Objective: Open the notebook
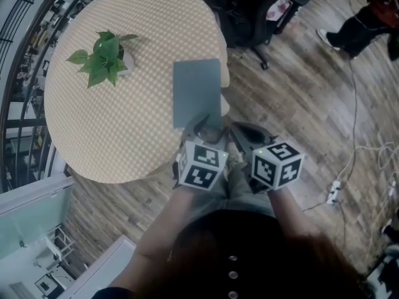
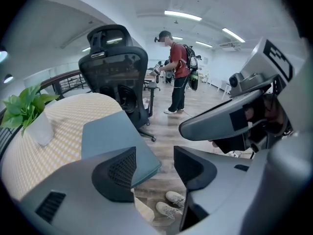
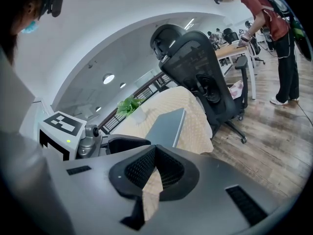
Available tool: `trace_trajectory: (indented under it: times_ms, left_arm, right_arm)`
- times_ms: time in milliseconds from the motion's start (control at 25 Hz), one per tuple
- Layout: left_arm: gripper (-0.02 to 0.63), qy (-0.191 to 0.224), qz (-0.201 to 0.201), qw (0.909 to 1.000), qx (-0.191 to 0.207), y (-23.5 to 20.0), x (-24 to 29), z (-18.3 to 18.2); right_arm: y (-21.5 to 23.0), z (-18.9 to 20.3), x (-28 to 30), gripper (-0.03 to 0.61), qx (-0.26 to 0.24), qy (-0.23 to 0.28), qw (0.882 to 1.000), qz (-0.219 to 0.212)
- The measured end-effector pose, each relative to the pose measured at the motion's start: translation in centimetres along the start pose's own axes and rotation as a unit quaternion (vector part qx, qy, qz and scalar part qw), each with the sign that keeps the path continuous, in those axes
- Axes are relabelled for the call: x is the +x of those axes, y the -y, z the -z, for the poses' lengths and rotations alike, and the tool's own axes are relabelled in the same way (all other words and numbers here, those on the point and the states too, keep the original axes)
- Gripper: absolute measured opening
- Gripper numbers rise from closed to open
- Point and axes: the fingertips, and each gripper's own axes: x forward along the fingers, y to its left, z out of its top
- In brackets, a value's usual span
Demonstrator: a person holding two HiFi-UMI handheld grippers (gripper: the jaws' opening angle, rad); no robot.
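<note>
Closed slate-blue rectangular notebook (image 1: 196,92) lies flat at the near edge of a round table draped in yellow checked cloth (image 1: 124,136); left gripper (image 2: 155,168) jaws apart, notebook's corner in the gap, unpressed; right gripper (image 3: 154,150) jaws together, empty, just off the table's near edge.

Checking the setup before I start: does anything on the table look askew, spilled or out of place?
The closed notebook lies at the table's edge nearest the person, with one corner jutting past the rim over the floor; the left gripper view shows this plainly. The plant stands upright, and nothing looks spilled or damaged.
</note>
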Motion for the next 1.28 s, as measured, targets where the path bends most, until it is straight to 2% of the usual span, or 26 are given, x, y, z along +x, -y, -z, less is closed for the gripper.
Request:
trace_trajectory:
  times_ms: [280,480,600,920,1000,1280]
  left_arm:
    - [0.235,-0.014,-0.038,0.9981,0.047,0.0,1.2,0.6]
    - [0.233,-0.026,-0.063,0.9963,0.052,-0.3,1.8,1.2]
    - [0.184,-0.029,-0.076,0.9952,0.054,-0.6,2.1,1.3]
    - [0.181,-0.037,-0.09,0.9926,0.073,-0.2,3.0,1.6]
    - [0.144,-0.035,-0.097,0.9918,0.075,-0.4,3.1,1.6]
    - [0.144,-0.05,-0.11,0.9872,0.105,-0.3,3.7,2.2]
  right_arm:
    - [1.3,0.7,0.4,0.011,0.014,-0.005,1.0,-0.001]
    - [1.8,1.6,0.6,0.011,0.025,-0.012,1.0,-0.004]
    - [2.1,2.1,0.8,0.011,0.031,-0.017,0.999,-0.007]
    - [2.4,2.9,1.1,0.011,0.038,-0.028,0.999,-0.015]
    - [2.5,3.1,1.1,0.011,0.042,-0.031,0.998,-0.018]
    - [2.2,3.6,1.5,0.011,0.044,-0.037,0.998,-0.028]
